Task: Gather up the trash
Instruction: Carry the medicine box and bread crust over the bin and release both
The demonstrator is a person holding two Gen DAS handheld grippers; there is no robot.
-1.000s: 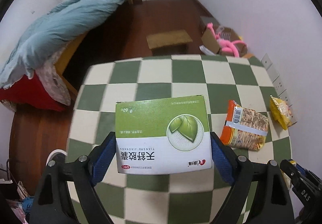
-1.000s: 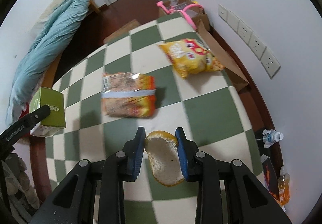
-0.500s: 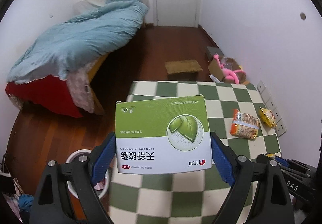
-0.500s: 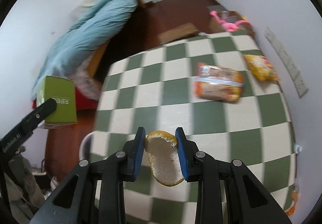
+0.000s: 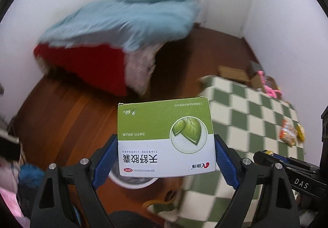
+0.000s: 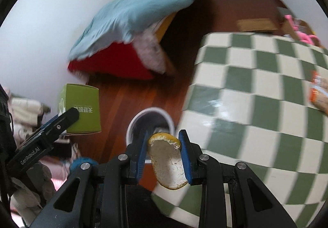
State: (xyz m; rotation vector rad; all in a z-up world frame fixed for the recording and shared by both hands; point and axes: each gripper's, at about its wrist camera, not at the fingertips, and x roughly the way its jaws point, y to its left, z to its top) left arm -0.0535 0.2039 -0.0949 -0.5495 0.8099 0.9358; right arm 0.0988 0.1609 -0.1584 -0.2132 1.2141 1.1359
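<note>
My left gripper (image 5: 166,158) is shut on a green and white medicine box (image 5: 165,137), held in the air above the wooden floor beside the table; the same box (image 6: 81,109) shows at the left of the right wrist view. My right gripper (image 6: 164,154) is shut on a piece of yellow fruit peel (image 6: 167,160), white side up. A white round trash bin (image 6: 150,123) stands on the floor just beyond the peel, by the table's left edge; its rim (image 5: 131,184) peeks out under the box. An orange snack packet (image 5: 288,134) and a yellow one (image 5: 300,132) lie on the checkered table (image 5: 246,121).
A bed with a light blue duvet (image 5: 123,21) and red sheet (image 5: 86,64) fills the far left. A low wooden stool (image 6: 256,23) and a cardboard box with pink items (image 6: 295,27) sit beyond the table. Clothes lie heaped on the floor at lower left (image 5: 12,187).
Both grippers have swung left off the table toward the floor and the bin, each keeping hold of its item. The table and snack packets have slid to the right of both views.
</note>
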